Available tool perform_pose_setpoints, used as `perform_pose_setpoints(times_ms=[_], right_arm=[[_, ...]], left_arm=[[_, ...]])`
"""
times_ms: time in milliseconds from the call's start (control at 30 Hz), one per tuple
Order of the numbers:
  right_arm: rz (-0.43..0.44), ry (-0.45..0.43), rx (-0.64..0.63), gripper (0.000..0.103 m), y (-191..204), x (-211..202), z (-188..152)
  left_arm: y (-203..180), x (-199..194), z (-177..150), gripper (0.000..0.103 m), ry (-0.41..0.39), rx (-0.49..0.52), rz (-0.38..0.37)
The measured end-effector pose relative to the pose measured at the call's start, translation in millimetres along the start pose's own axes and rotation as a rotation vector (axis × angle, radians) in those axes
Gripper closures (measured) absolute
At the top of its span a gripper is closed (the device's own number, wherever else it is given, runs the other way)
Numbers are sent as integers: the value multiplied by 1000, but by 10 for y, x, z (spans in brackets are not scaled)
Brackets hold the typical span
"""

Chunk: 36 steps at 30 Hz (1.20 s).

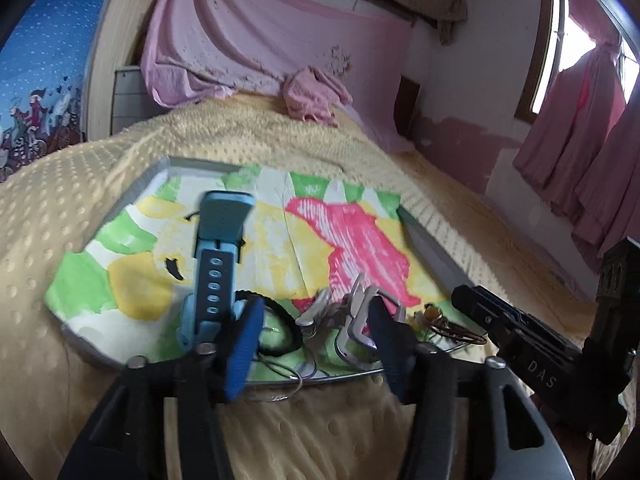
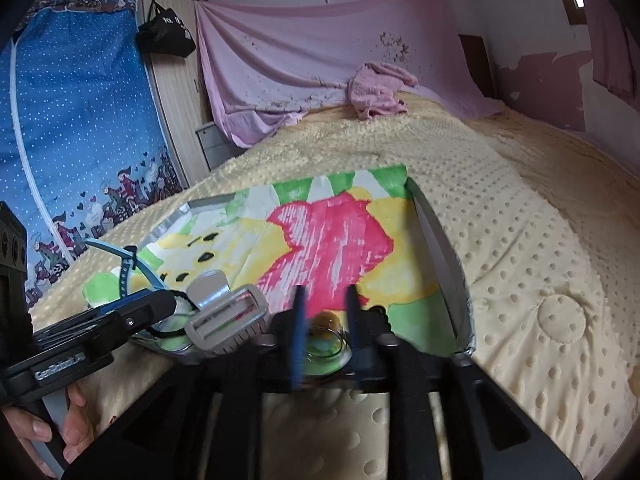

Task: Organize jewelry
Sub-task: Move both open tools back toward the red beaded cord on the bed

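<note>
A blue watch (image 1: 216,256) is seen at centre left by the parted left tool (image 1: 316,344); the right tool (image 2: 326,332), narrowly parted, is marked "DAS".

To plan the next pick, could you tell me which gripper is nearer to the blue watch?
Left. The left gripper sits right beside the blue watch, at the tray's near edge; the right gripper is farther along, over an amber piece.

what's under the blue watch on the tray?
Under the blue watch lies the painted paper lining the grey tray. Its near strap end overlaps a black hair tie. The left gripper finger covers that end, so anything beneath is hidden.
</note>
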State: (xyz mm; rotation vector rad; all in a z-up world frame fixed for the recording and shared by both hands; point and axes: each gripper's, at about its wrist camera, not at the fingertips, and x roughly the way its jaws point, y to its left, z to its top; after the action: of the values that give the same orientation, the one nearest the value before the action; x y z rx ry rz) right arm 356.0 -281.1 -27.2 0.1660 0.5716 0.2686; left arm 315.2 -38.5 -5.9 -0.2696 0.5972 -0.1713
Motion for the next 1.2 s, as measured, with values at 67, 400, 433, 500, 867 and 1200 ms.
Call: perform_pose_setpoints(times_ms=[67,400,433,500,867,1200], right_arm=[[-9,-27,-8,73,10,-77,17],[0,-164,2,41,34,-645,33],[2,-176,6,31,36,-722,30],[18,-192,11,19,45,-861,18],[32,-256,-84,2,430,-1544,-155],[42,-277,-113,2,751,-1877,-391]], left_arm=[[-5,-71,2,49,-23,2,6],[34,-592,-53,2,-174,7,77],[40,-683,-76,0,-200,10,83],[51,-795,-108,0,-226,15,84],[128,-1420,-317,0,-298,45,110],[292,-1835,-480,0,-329,62,139]])
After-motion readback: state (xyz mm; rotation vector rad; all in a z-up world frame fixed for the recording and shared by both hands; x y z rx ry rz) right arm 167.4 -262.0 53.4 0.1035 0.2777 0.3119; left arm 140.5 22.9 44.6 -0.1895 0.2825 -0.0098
